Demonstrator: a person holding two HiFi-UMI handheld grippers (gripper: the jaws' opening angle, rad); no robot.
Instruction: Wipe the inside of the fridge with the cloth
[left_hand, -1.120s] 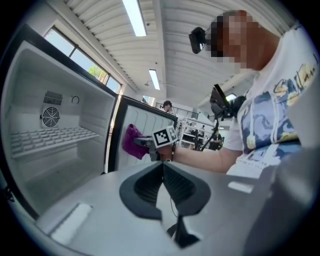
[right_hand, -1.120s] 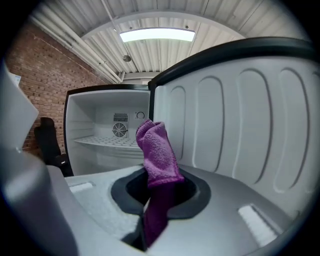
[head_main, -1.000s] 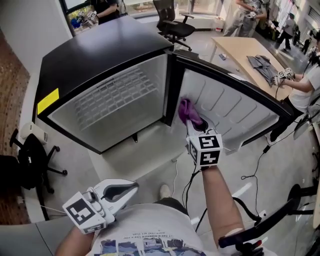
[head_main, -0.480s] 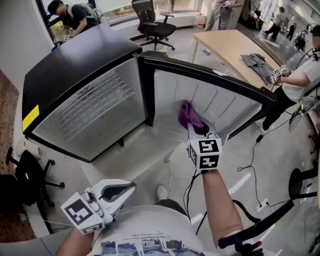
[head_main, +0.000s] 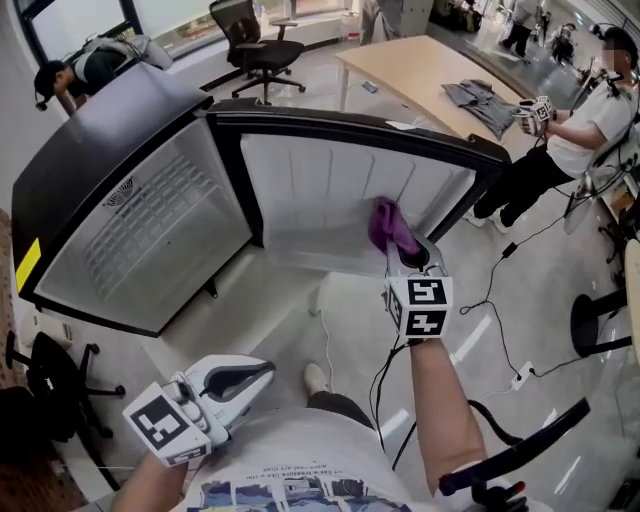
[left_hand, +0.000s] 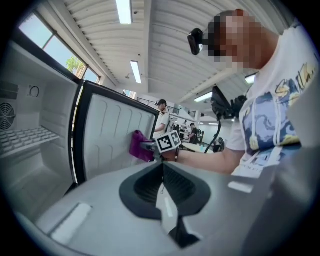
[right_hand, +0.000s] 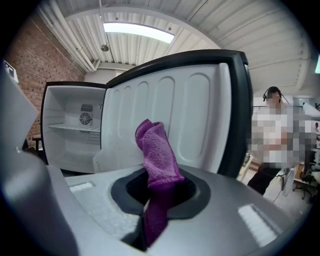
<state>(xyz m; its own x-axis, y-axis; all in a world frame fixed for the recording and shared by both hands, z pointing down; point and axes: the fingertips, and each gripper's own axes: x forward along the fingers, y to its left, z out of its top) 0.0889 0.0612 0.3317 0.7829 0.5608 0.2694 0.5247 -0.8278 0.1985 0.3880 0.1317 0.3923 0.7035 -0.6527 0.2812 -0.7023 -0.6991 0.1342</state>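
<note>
Bright, even indoor light. Strip lights (left_hand: 124, 10) glow along the ceiling, and daylight enters through a window (left_hand: 47, 42). The glossy floor (head_main: 530, 320) carries pale reflections. Both gripper views bulge like a fisheye, with black rounded corners. The cloth (right_hand: 157, 150) looks sharp, its lower end in shadow.

Reaching well forward with the right forearm (head_main: 438, 400), bare, elbow almost straight. Gripping a purple cloth (head_main: 392, 228) in the right gripper (head_main: 402, 250), clamped tight on the lower fold, with the rest bunched up past the tips. Holding the left gripper (head_main: 258, 374) low and close against the torso, pointed forward and to the right, pressed fully together on nothing. Showing both marker cubes upward to the head view.
</note>
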